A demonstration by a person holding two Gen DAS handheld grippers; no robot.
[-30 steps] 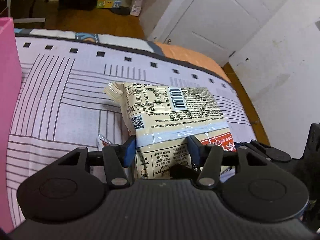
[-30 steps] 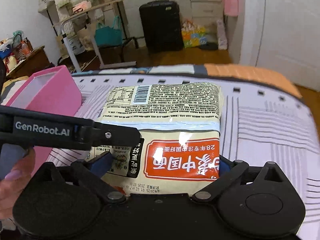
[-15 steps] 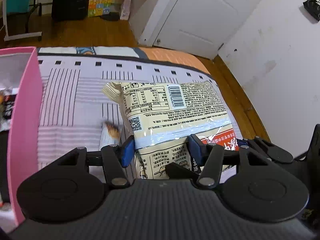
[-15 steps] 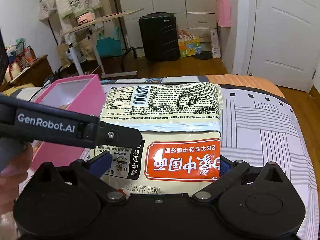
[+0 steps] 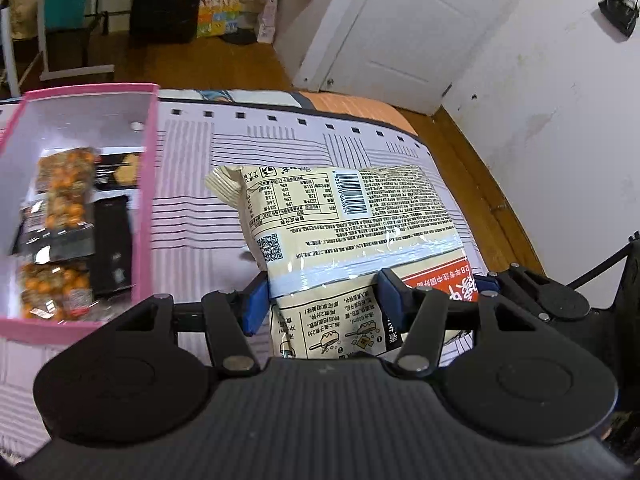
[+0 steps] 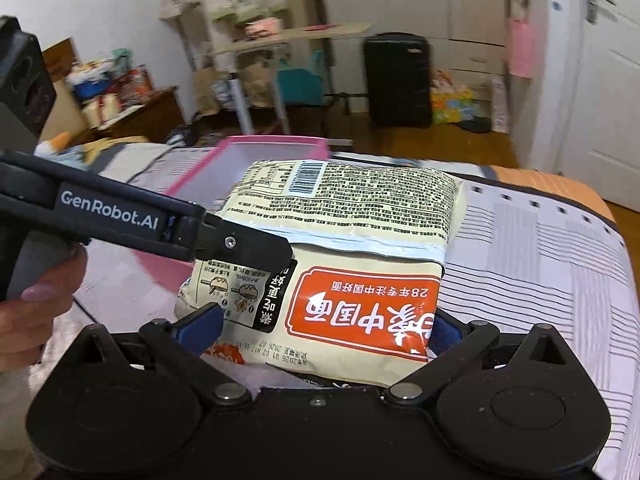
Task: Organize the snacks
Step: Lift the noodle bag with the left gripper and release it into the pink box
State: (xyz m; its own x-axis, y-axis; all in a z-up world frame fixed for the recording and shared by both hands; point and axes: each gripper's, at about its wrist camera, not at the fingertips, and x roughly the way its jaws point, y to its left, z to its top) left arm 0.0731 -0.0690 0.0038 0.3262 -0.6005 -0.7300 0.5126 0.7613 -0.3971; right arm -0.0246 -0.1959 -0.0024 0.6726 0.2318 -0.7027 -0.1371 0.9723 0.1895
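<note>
Both grippers hold one noodle packet [image 5: 344, 232] in the air above the striped bedsheet [image 5: 312, 148]. The left gripper [image 5: 322, 300] has its blue fingers [image 5: 254, 304] clamped narrowly on the packet's left near end. The right gripper [image 6: 324, 326] has its fingers [image 6: 200, 324] set much wider, pressing on the two side edges of the same near end. The packet sits to the right of the pink box [image 5: 146, 184], beside it and not yet over its opening.

Risks, judged from this pose:
- All contact is at the near end; the far end with the barcode hangs out unsupported, so the bag may droop or pivot and slide out of the smooth plastic grip.
- Two hands share one soft bag. If they drift apart or twist against each other, the film could crumple, tear at the seam, or pull free of one pair of fingers.
- The box already holds orange-speckled snack bags [image 5: 64, 192] and a dark packet [image 5: 112, 248] (little free floor visible). The noodle packet looks wide against the opening, so it may catch on the pink rim or land on top of the others.

Orientation: long axis runs away from both cameras, red label end nearest the grippers, barcode end pointing toward the far edge of the bed, printed back face up, lying nearly flat with a slight tilt
</note>
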